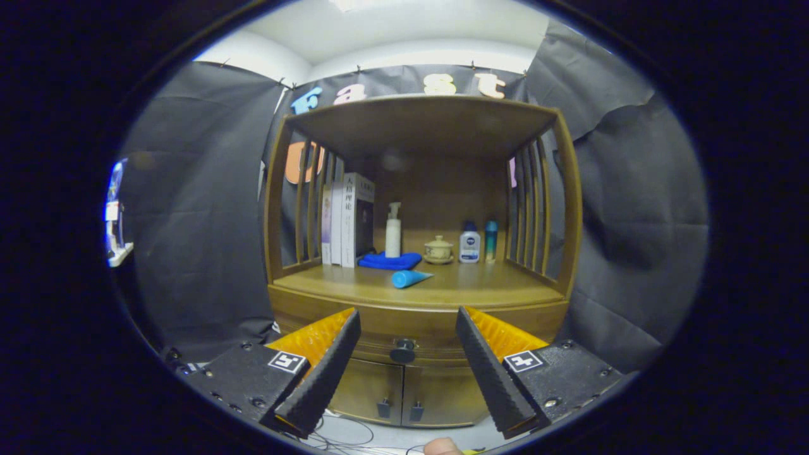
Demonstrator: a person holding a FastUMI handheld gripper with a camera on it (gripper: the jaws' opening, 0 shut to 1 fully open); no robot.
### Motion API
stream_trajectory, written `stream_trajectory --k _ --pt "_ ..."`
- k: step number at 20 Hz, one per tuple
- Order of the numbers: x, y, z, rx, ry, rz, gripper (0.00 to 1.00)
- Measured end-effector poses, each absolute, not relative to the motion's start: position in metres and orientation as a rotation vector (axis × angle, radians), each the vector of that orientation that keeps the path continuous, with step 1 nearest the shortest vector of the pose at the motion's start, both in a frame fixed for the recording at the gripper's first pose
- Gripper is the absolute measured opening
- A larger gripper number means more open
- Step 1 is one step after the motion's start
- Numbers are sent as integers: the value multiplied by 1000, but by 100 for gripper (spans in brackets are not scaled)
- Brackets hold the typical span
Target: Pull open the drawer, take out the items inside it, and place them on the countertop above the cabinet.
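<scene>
The gripper (407,328) has its two black ribbed fingers (325,373) spread wide apart, holding nothing, both aimed toward 12 o'clock at a brown wooden cabinet (417,316) with slatted sides. Between the fingertips, just ahead of them, sits the round dark knob (402,349) of the cabinet's wooden drawer (411,325), which looks closed, its front flush with the cabinet; what lies inside it cannot be seen. Below the knob are two small wooden cabinet doors (392,392) with dark pulls. Above the drawer, beyond the fingers, the wooden tabletop (474,287) carries a blue cone-shaped object (409,278) lying on its side near the front edge, at about 12 o'clock from the knob. Further back, at 11 o'clock, a row of upright books (347,221) stands against the slatted side, with a folded blue cloth (390,260) beside them and a white pump bottle (393,230) standing just behind the cloth. At 1 o'clock stand a small beige lidded ceramic cup (438,249), a white and blue bottle (469,243) and a slim teal bottle (491,240), close together. A fingertip of the person (441,447) shows at 6 o'clock, below the fingers.
</scene>
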State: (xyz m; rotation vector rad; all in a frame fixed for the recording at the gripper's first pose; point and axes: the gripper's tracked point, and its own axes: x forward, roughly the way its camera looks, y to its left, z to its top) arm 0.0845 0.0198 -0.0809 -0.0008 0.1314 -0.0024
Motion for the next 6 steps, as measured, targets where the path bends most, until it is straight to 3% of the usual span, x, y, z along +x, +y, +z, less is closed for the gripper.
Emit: stream_trajectory --k 6 --pt "25 15 -26 -15 98 41 99"
